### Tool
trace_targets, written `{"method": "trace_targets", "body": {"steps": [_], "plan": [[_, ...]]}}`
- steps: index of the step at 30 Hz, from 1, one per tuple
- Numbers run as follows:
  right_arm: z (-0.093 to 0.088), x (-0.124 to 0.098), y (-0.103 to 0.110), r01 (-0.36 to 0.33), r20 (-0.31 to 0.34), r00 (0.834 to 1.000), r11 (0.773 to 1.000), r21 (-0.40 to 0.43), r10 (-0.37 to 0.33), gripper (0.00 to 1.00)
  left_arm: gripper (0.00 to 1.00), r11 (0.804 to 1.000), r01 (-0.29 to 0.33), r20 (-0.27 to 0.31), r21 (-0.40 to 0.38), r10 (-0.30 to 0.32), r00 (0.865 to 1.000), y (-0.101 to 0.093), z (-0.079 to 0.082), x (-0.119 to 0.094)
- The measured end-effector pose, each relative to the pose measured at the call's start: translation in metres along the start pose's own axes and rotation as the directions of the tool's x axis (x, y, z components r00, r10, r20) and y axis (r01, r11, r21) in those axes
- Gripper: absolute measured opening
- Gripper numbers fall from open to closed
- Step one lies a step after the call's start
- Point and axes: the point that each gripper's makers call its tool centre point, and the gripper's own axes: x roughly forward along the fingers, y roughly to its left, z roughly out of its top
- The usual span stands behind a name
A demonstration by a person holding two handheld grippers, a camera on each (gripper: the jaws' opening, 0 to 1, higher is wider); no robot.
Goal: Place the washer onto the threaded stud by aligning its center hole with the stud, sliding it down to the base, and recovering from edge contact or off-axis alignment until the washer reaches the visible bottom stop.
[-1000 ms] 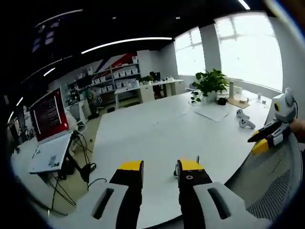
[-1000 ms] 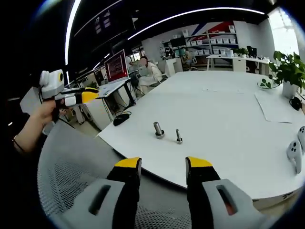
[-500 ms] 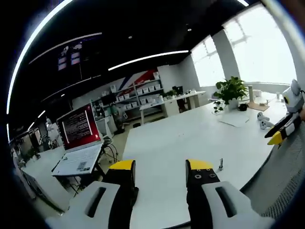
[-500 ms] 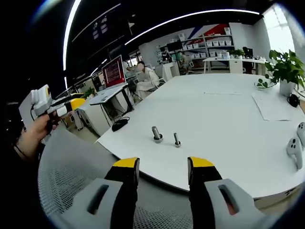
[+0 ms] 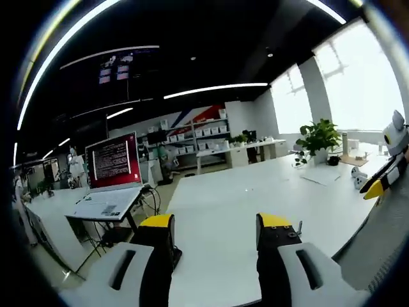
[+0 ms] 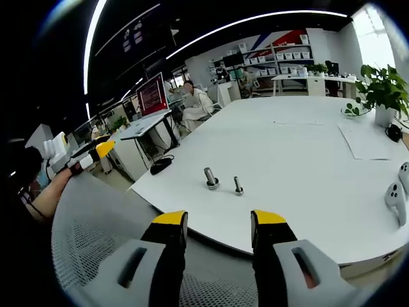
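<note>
Office surroundings frame a white table (image 6: 307,147) where two upright studs (image 6: 211,178) stand near its edge. Both the left gripper (image 5: 214,224) and right gripper (image 6: 217,220) are held parted, empty. No washer can be made out; being thin, rigid metal, it is judged best pinched by its rim.

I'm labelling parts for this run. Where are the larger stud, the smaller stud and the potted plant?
larger stud (image 6: 210,178): right gripper view, on its shaft.
smaller stud (image 6: 238,186): right gripper view, on its shaft.
potted plant (image 6: 383,89): right gripper view, on its leaves.
</note>
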Motion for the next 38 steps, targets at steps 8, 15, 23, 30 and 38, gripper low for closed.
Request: {"method": "trace_targets", "body": {"steps": [8,15,23,30,38], "plan": [[-0.002,-0.001,-0.001,0.006,-0.005,1.000,1.000,0.012,-0.006,0.42,0.46,1.000,-0.004,0.026,0.001,0.004,1.000,0.008,0.014,0.007],[-0.003,0.000,-0.001,0.005,-0.013,1.000,1.000,0.016,-0.005,0.42,0.43,1.000,-0.007,0.016,0.000,0.007,1.000,0.008,0.013,0.007],[-0.001,0.001,0.000,-0.005,-0.008,1.000,1.000,-0.001,0.005,0.40,0.44,1.000,-0.029,-0.003,0.004,0.029,1.000,0.012,0.007,0.014],[0.002,0.001,0.001,-0.012,0.010,1.000,1.000,-0.007,0.012,0.38,0.51,0.998,-0.064,-0.034,0.029,0.065,0.997,0.017,-0.002,0.016],[0.007,0.001,0.000,-0.005,0.039,0.999,1.000,-0.009,0.005,0.36,0.51,0.998,-0.042,-0.063,0.040,0.044,0.997,0.013,-0.009,0.017]]}}
